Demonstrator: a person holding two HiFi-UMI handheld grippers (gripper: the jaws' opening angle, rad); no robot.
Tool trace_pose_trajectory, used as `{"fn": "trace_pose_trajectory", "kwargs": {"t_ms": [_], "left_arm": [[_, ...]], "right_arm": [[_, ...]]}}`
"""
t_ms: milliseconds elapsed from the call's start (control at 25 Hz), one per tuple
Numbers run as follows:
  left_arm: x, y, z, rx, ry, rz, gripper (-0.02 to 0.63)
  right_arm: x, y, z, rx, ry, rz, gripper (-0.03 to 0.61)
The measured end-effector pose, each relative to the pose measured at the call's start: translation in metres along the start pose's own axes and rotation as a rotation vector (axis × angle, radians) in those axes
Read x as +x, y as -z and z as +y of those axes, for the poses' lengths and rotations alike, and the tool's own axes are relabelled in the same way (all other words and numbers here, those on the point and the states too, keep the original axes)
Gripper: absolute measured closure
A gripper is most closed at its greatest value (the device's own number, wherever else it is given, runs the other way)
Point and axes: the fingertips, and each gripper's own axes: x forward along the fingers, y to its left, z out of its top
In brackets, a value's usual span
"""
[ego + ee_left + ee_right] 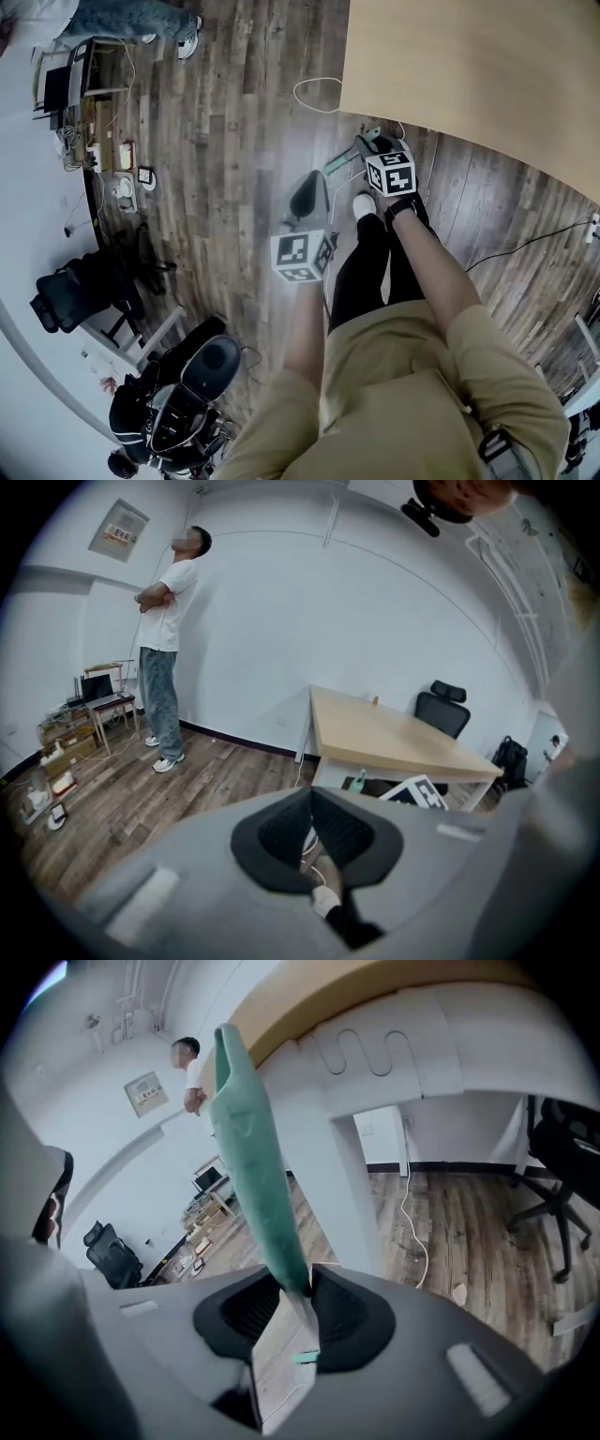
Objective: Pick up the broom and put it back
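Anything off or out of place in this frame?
Mostly tidy. A loose white cable lies looped on the floor beside the table, a trip risk. The broom handle sits slanted in the right gripper.

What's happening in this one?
A person standing beside a table holds a gripper in each hand. The right gripper is clamped on the green broom by its handle, which rises toward the table's edge. The left gripper is shut with nothing in it and is clear of the broom. A bystander stands by the far wall.
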Motion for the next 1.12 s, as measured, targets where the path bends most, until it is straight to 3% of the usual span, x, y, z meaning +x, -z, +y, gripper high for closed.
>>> {"fn": "trace_pose_trajectory", "kwargs": {"t_ms": [520, 560, 640, 680, 840, 1120], "left_arm": [[0.012, 0.013, 0.004, -0.02, -0.004, 0.028, 0.612], [0.013, 0.012, 0.004, -0.022, -0.002, 0.027, 0.612], [0.016, 0.008, 0.003, -0.024, 0.004, 0.022, 0.612], [0.017, 0.005, 0.002, -0.023, 0.008, 0.02, 0.612], [0.024, 0.0, 0.002, -0.016, 0.025, 0.012, 0.612], [0.017, -0.005, -0.005, 0.014, 0.045, 0.024, 0.612]], "right_arm": [[0.031, -0.023, -0.002, -0.036, -0.035, -0.011, 0.47], [0.031, -0.022, -0.001, -0.047, -0.036, -0.01, 0.438], [0.031, -0.02, 0.001, -0.057, -0.051, -0.008, 0.316], [0.031, -0.02, 0.001, -0.058, -0.06, -0.01, 0.3], [0.03, -0.023, 0.002, -0.072, -0.088, -0.024, 0.246], [-0.023, -0.021, 0.012, -0.084, -0.067, -0.047, 0.239]]}}
